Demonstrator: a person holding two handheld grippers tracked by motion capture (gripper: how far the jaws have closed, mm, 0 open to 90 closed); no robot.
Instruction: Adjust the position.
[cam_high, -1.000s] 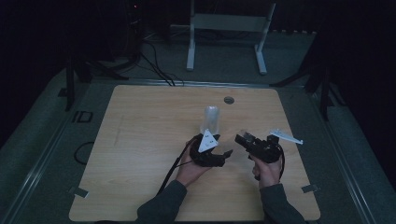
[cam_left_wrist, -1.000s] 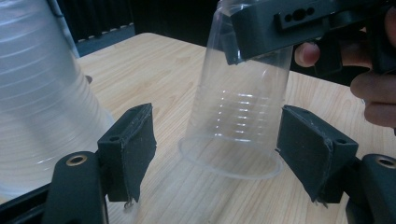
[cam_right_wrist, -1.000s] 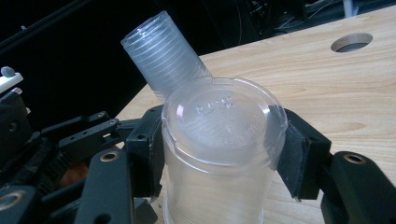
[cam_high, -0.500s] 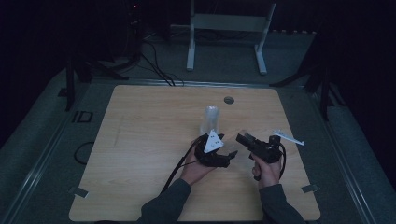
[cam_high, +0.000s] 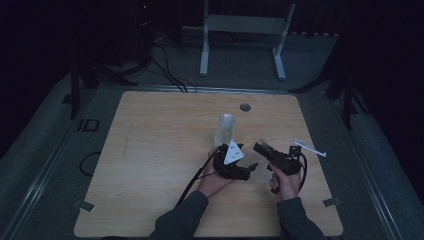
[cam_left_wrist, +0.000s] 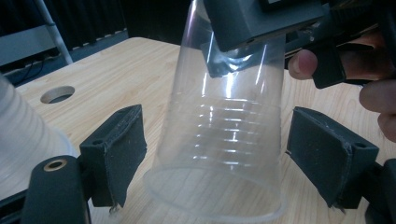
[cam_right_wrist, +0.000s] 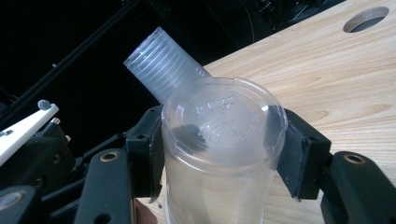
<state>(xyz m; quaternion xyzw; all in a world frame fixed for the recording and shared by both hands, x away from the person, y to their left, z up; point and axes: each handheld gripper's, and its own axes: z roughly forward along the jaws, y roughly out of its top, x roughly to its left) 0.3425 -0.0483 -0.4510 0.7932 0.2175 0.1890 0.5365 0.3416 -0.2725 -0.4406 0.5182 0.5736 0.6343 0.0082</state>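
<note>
My right gripper is pinching a clear, ribbed plastic cup upside down near its base, pads pressed on either side; in the right gripper view the cup sits dead centre, embossed bottom facing the camera. In the left gripper view the same cup hangs mouth-down in the middle of the frame, rim just over the table. My left gripper has just been opening: its jaws now stand spread on either side of the cup, both pads clear of the wall, with the cup between them but not gripped.

I judge this the hand-off after pulling one cup off the stack: the left has let go and the right carries. The tall stack of translucent plastic cups stands upright just above my hands in the high view, and leans into the upper left of the right gripper view. Next I should draw the left gripper back without clipping the rim, then set the cup down or turn it; the wall is thin, so squeeze lightly.

The light wooden table is bare but for a round cable hole near its far edge. The room is dim; a white metal frame stands at top centre, probably a stand's legs.
</note>
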